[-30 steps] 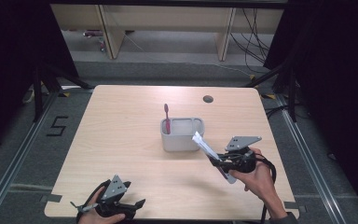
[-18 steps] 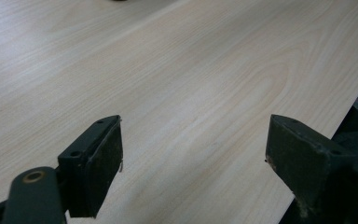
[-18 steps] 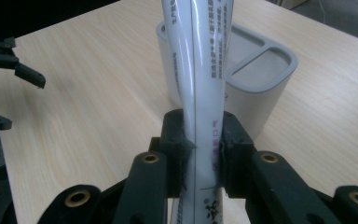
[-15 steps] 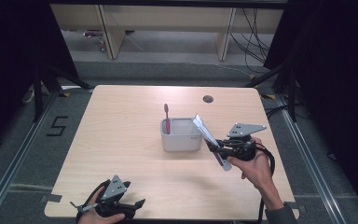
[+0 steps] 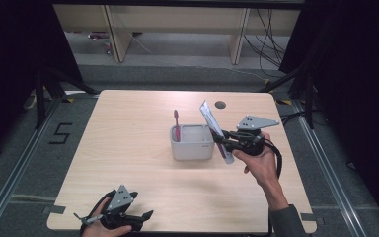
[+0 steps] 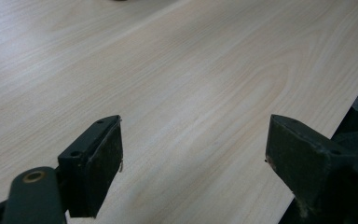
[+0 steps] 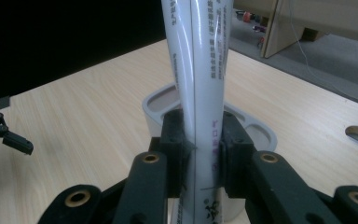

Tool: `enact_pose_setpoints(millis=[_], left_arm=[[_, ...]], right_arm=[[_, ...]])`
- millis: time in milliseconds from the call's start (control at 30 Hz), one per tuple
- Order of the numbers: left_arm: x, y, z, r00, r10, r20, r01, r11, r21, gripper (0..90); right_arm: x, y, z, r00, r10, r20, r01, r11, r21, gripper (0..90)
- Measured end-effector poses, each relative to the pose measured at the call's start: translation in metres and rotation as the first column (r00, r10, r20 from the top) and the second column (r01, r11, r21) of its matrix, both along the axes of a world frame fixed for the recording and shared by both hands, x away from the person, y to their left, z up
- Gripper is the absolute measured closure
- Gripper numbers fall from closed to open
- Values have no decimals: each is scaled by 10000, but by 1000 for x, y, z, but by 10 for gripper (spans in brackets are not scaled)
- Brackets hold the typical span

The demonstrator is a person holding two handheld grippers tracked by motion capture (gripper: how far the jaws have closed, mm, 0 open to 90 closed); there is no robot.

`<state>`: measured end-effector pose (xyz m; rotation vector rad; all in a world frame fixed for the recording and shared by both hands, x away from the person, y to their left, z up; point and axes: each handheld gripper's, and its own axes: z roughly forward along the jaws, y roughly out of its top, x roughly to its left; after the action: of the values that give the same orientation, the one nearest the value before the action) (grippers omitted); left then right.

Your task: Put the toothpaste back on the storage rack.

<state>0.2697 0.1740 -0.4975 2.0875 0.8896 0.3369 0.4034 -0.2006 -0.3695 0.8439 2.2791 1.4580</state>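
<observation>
Wooden table [image 5: 128,148] takes up most of the floor space, pale grain, with a small round hole [image 5: 220,104] near its far edge. Everything else placed relative to the grey holder [image 5: 192,144], a squat rounded-corner tub with compartments, sitting about mid-table. Round hole is beyond the holder, a bit to its right. Right gripper [image 5: 223,140] sits just right of the holder, close to its right wall, held in the person's right hand [image 5: 259,160] coming from the near-right side. Its jaws are clamped tight on a white toothpaste tube [image 5: 216,131]; right gripper view shows both pads pressing the tube [image 7: 200,93] from either side with the holder [image 7: 261,133] right behind. Tube is tilted, upper end leaning up and back over the holder's right edge, lower end down past the jaws on the holder's right side. Can't tell if the tube touches the holder. Left gripper [image 5: 86,217] is well apart from the holder, at the near-left table edge, jaws spread wide with nothing between them, bare wood under them. Pink toothbrush [image 5: 176,126] stands upright in the holder's left compartment, head up
</observation>
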Motion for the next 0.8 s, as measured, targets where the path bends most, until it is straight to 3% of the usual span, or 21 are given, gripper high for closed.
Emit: enact_pose_setpoints(millis=[33, 67, 100, 133, 233, 333, 400, 433, 467, 567, 667, 700, 800], left_arm=[[0, 0, 0, 10000, -4, 11, 4, 10000, 9, 185], [0, 1, 1, 10000, 1, -16, -1, 10000, 38, 184], [-1, -1, 0, 10000, 68, -35, -68, 9997, -217, 185], [0, 2, 1, 10000, -29, 5, 29, 9999, 109, 185], [0, 2, 0, 10000, -7, 17, 7, 10000, -96, 185], [-1, 3, 1, 10000, 1, -6, -1, 10000, -7, 185], [-1, 4, 1, 10000, 9, -5, -9, 10000, 7, 185], [-1, 2, -1, 9999, 130, 21, -129, 9993, -354, 185], [0, 3, 0, 10000, 51, 30, -50, 9999, -119, 184], [0, 4, 0, 10000, -62, -26, 62, 10000, 19, 185], [-1, 2, -1, 9999, 95, -37, -96, 9997, -216, 185], [0, 4, 1, 9999, -85, -84, 86, 9999, 120, 185], [-1, 3, 0, 10000, -41, -43, 41, 10000, 88, 185]], right_arm=[[1, 3, 0, 9999, -73, -81, 74, 9999, 116, 749], [4, 4, 1, 9998, -97, 191, 95, 9999, 108, 749], [5, 5, 2, 9999, -44, 143, 44, 10000, 47, 749], [6, 8, 2, 10000, -45, 6, 45, 9999, 163, 749], [11, 12, 4, 10000, -47, 55, 46, 9998, 212, 749], [12, 16, 4, 9999, -81, -135, 86, 9991, 404, 749], [18, 18, 5, 9998, -103, 160, 97, 9991, 418, 749], [20, 20, 4, 9998, -193, 83, 188, 9980, 601, 749], [21, 21, 5, 9999, -109, 56, 105, 9980, 626, 749], [25, 24, 5, 9995, -259, 180, 243, 9963, 827, 749], [28, 27, 7, 9996, -246, 146, 234, 9967, 781, 749], [30, 29, 7, 9997, -184, 135, 171, 9960, 878, 749], [34, 31, 7, 9992, -265, 312, 236, 9954, 926, 749]])
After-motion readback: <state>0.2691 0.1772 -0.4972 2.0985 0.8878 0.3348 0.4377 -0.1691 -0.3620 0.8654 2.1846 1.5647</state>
